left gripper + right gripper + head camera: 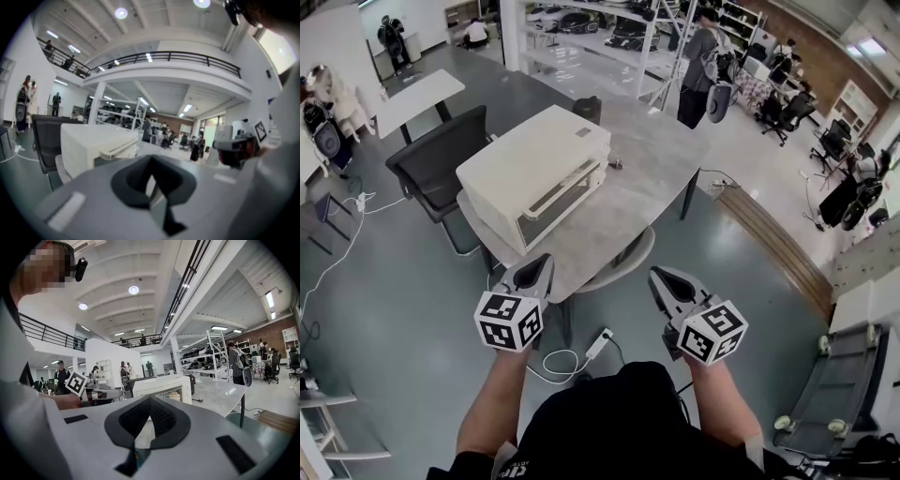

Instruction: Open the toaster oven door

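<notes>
A cream toaster oven (537,172) stands on the near left part of a grey table (652,169), its door shut, with a bar handle (563,187) along the door's top. The left gripper view shows the oven (93,145) ahead left; in the right gripper view the toaster oven (163,388) sits straight ahead. My left gripper (544,265) is shut and empty, held short of the table's near edge below the oven. To its right, my right gripper (660,278) is also shut and empty, beside a grey chair seat (623,265).
A black office chair (441,161) stands left of the table. A white power strip (598,344) and cable lie on the floor between my arms. A white desk (412,98) stands back left, shelving racks (609,37) and people behind the table, and a cart (839,384) at right.
</notes>
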A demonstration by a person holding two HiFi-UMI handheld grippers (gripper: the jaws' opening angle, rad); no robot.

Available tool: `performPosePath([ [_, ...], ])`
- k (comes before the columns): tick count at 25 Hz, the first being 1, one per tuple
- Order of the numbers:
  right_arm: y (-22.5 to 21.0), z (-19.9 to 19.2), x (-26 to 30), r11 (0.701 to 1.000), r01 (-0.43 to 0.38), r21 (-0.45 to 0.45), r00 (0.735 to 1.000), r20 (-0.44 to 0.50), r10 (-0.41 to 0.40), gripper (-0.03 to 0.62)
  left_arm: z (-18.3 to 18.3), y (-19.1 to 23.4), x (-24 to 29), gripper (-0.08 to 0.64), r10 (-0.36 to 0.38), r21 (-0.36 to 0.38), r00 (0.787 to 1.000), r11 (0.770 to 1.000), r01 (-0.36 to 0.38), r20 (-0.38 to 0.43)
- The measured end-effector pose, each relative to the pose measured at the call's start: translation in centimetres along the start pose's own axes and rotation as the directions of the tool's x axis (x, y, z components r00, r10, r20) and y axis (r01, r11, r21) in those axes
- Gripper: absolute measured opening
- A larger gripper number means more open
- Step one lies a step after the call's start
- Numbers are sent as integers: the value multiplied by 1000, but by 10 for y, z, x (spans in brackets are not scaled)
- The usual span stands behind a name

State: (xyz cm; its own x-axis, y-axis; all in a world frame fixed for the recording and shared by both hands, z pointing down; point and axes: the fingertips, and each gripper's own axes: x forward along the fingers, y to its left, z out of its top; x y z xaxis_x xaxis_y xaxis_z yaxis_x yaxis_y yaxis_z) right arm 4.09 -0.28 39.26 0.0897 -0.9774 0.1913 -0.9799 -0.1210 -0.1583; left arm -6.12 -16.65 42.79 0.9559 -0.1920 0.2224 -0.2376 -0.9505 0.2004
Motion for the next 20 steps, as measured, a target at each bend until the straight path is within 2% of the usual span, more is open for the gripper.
performPosePath([
  [6,-10,-4,22,999,-25,31,1000,-2,25,-6,-1,10,17,8,4,2,1000,1000,-4,-21],
  [11,-28,-7,33,996,-46,70,999,-7,47,-6,1,20,37,8,41,-1,998,999,-41,-40],
  [17,-85,-8,50,991,-89,99,996,-20,91,-6,9,20,73,8,119,-1,992,993,-119,-44],
  [20,-110,-6,68,984,-137,111,989,-34,141,-6,5,19,92,8,162,-6,984,987,-162,-71],
])
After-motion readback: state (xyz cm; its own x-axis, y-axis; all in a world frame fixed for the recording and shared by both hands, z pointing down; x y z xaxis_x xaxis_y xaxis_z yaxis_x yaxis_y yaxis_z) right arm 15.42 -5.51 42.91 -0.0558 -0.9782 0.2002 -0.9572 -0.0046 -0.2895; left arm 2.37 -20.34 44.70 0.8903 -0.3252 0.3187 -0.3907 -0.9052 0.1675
